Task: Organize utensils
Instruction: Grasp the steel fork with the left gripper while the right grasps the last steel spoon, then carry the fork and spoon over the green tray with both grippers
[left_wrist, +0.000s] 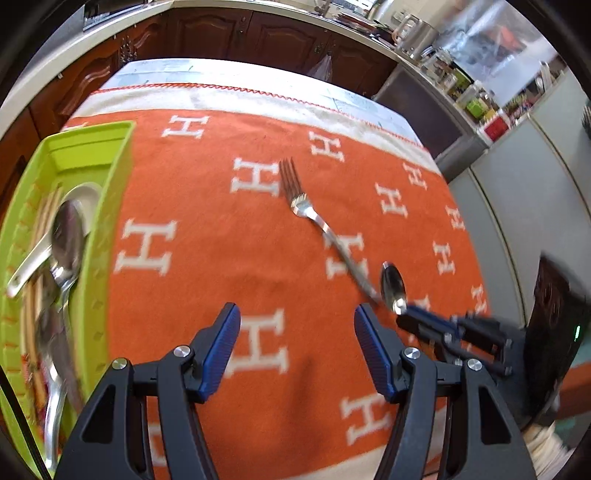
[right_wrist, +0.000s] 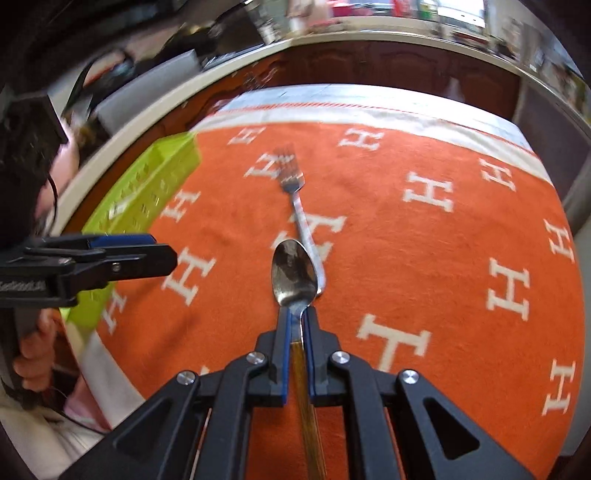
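The right gripper (right_wrist: 295, 317) pinches a spoon (right_wrist: 294, 272) by its neck; next comes carrying it to the green tray (left_wrist: 107, 229). The left gripper (left_wrist: 297, 332) hangs spread, empty.

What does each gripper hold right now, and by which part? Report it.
The right gripper is shut on a metal spoon, at the neck just below the bowl. The left gripper is open and holds nothing.

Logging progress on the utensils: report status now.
Right gripper shut on spoon. Left gripper open, nothing between the jaws. Fork loose on orange cloth; green tray holds other utensils. Nothing in the way.
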